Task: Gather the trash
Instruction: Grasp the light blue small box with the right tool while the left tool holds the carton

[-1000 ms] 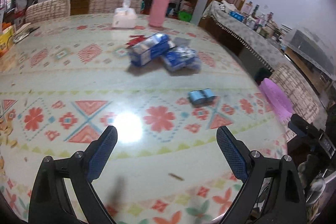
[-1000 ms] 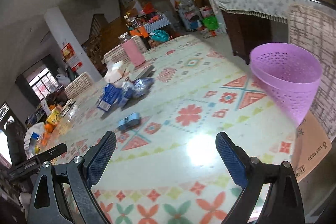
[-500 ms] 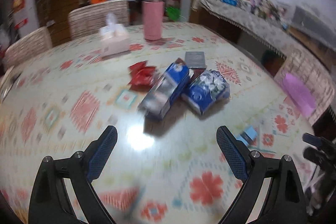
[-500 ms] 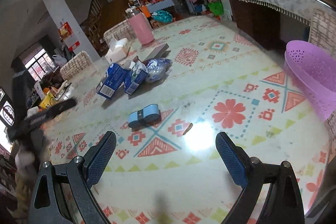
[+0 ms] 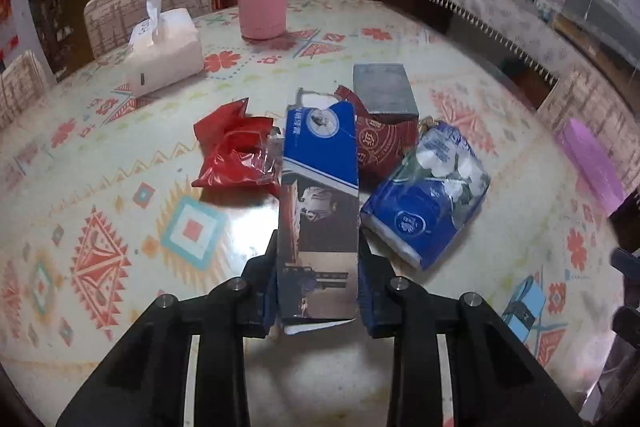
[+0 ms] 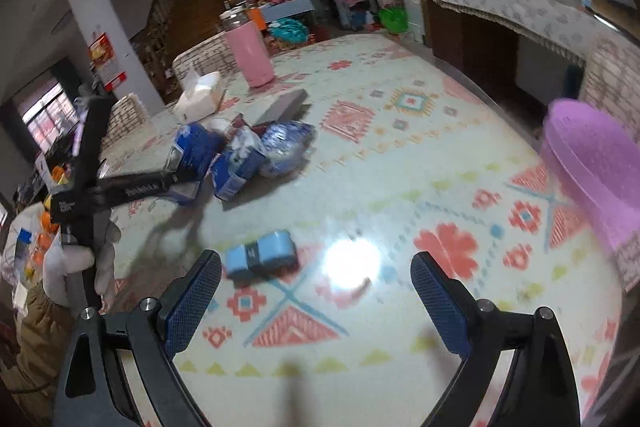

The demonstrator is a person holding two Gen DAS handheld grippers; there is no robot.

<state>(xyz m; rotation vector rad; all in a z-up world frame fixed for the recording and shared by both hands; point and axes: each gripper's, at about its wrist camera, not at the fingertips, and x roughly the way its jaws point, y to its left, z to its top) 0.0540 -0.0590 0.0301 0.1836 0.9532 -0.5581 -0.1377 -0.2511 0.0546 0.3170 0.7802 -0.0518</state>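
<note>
Trash box [image 5: 320, 187], long and blue, lies in the counter [image 5: 100, 187] middle with the left gripper [image 5: 318, 287] fingers squeezed on its near end, so lift it straight up, away from the blue bag [image 5: 428, 199], while the right gripper [image 6: 316, 303] fingers hang wide apart.

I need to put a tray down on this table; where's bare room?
Bare cloth lies between the tissue pack, the red wrapper and the left gripper; more between the small blue pack and the purple basket. The middle is crowded around the blue carton.
</note>
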